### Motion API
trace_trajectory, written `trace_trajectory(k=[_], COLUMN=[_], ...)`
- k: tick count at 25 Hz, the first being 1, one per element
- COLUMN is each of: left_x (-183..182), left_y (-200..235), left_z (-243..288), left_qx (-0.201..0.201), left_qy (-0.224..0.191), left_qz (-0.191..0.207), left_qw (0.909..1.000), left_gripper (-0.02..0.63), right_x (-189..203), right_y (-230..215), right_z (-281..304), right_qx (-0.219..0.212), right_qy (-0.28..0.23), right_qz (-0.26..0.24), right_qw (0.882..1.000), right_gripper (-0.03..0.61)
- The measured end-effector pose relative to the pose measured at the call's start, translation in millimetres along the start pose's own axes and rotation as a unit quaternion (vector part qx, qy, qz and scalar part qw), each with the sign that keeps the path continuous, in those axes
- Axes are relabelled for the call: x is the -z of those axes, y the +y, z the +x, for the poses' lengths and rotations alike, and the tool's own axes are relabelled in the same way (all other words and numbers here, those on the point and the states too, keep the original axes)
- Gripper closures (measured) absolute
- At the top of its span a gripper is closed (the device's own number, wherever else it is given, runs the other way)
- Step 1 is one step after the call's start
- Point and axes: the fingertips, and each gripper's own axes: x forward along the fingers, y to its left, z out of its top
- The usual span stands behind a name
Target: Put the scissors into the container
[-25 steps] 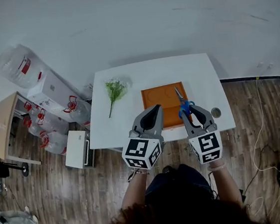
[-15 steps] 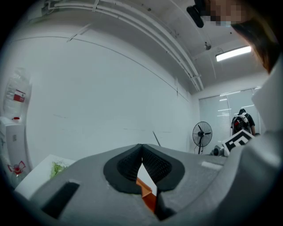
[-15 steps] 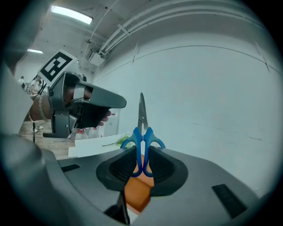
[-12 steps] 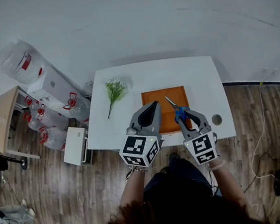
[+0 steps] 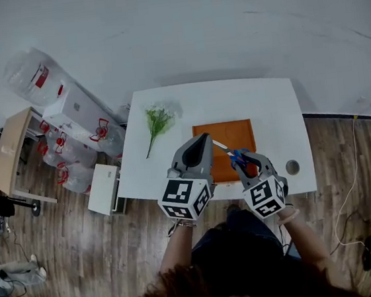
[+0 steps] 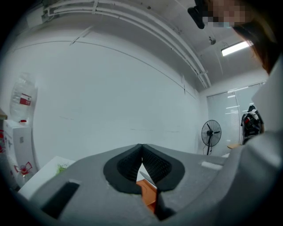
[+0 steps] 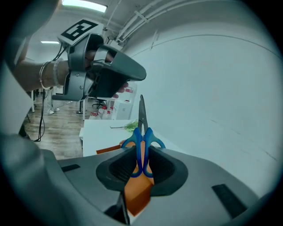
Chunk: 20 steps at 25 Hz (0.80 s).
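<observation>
Blue-handled scissors (image 5: 235,156) are held by their handles in my right gripper (image 5: 245,162), which is shut on them. The blades slant up and to the left over the near part of the orange container (image 5: 237,135), a shallow tray on the white table (image 5: 267,108). In the right gripper view the scissors (image 7: 142,143) stand upright between the pads with the orange container (image 7: 138,190) below. My left gripper (image 5: 204,143) hovers at the tray's near left corner, shut with nothing in it; its tips (image 6: 141,146) meet in the left gripper view.
A green plant sprig (image 5: 156,122) lies on the table's left part. A round hole (image 5: 293,166) sits near the table's right front corner. Water bottles (image 5: 74,160), a white box (image 5: 104,192) and a wooden side table (image 5: 7,161) stand on the floor at left.
My right gripper has sunk and shifted left with the scissors, whose blades have tipped from pointing straight away to slanting left over the tray. The left gripper has drifted slightly.
</observation>
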Motion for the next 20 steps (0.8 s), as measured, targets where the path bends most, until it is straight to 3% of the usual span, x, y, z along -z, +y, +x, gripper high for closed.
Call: trace_trajectory(k=[20], left_x=[6.4], left_y=[29.3], left_z=[24.1], left_qx=[-0.014], left_qy=[0.013], left_qz=[-0.006], left_qw=[0.9998], left_gripper=[0.598], right_x=[62.7], right_y=[29.4], right_z=[53.2], right_qx=[-0.082], right_qy=[0.090], right_qz=[-0.087], right_qw=[0.989], right_gripper=[0.502])
